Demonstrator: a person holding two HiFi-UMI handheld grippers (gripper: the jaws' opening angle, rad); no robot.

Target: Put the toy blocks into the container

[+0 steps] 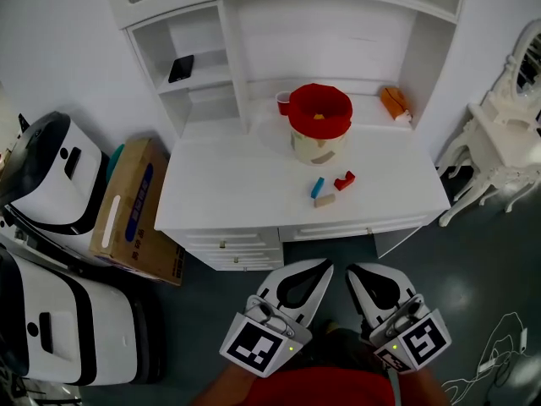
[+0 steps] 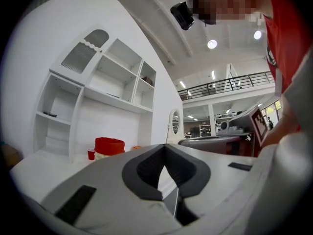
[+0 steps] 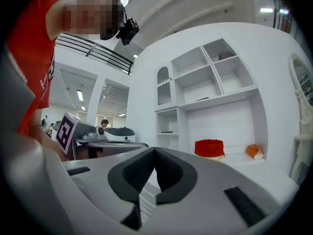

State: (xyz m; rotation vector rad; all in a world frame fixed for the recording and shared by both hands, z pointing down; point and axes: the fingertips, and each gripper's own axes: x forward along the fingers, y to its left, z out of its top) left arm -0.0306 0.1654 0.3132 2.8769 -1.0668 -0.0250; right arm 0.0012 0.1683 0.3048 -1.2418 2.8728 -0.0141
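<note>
On the white desk (image 1: 228,193) lie a blue block (image 1: 317,187), a tan block (image 1: 325,200) and a red block (image 1: 344,181), close together near the front edge. Behind them stands the container (image 1: 319,123), a cream bucket with a red rim, holding something small and orange. Both gripper views show it far off: the container (image 2: 108,147) and the container (image 3: 209,148). My left gripper (image 1: 325,266) and right gripper (image 1: 351,271) hang side by side below the desk front, both shut and empty, well short of the blocks.
A red cup (image 1: 283,102) stands left of the container, an orange object (image 1: 393,101) at the desk's back right. White shelves rise behind. A cardboard box (image 1: 133,210) and white machines (image 1: 51,172) stand on the floor at left, a white dressing table (image 1: 503,142) at right.
</note>
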